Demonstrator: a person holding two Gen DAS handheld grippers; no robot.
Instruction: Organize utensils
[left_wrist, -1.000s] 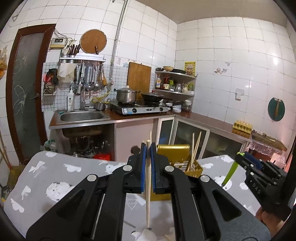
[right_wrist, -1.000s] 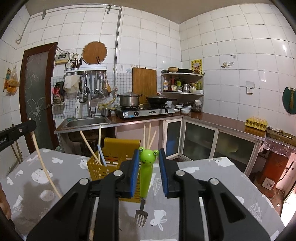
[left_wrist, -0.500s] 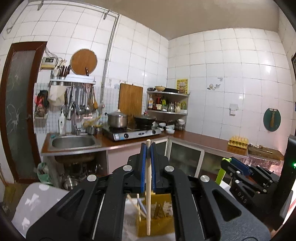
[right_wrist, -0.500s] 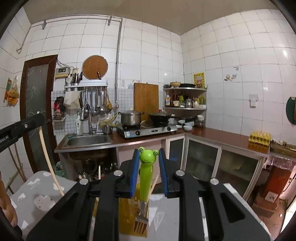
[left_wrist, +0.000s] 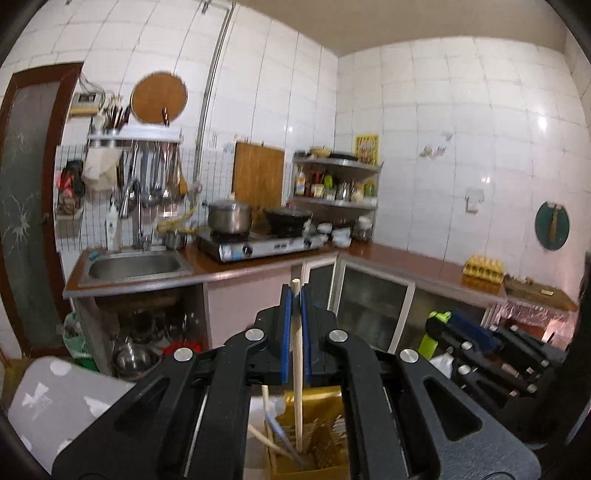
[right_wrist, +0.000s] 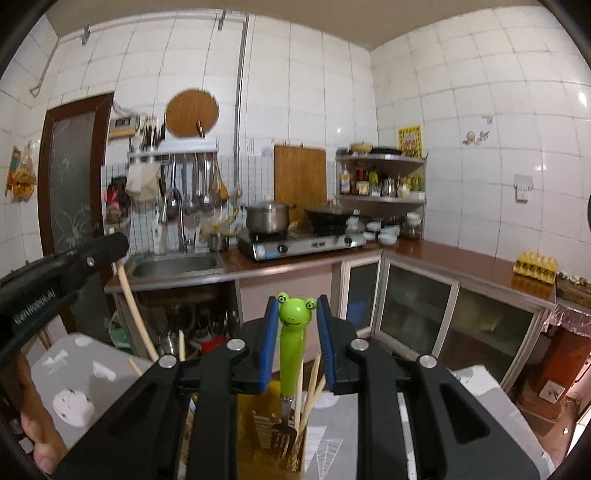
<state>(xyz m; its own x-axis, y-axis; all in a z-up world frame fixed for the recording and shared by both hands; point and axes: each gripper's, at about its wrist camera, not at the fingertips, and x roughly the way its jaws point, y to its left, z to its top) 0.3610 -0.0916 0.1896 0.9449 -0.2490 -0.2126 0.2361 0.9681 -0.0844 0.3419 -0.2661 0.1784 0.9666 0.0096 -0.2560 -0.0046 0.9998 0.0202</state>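
My left tool (left_wrist: 294, 334) is pressed together on one wooden chopstick (left_wrist: 297, 373), which stands nearly upright between the two blue pads (left_wrist: 283, 332). Its lower end reaches down into the yellow utensil basket (left_wrist: 325, 398) just under the tool. In that basket, from this view, I count two more pale sticks leaning to the left and one bluish handle beside them; the rest inside is blurred.

My right tool (right_wrist: 294, 345) pinches one fork with a green frog handle (right_wrist: 292, 339). The frog head stays above the pads and the metal prongs (right_wrist: 285, 432) hang down inside the same yellow basket (right_wrist: 255, 424). Next to the prongs I count three thin chopsticks (right_wrist: 314, 380) leaning to the right.

In the right view the left tool (right_wrist: 118, 245) shows at the left edge with its chopstick (right_wrist: 135, 310) slanting downward, and part of my hand (right_wrist: 37, 413) is under it. In the left view the right tool (left_wrist: 448, 323) shows at the right with the green handle (left_wrist: 432, 338).

The basket stands on the worktop (right_wrist: 81, 380) with a grey cloth and white prints.
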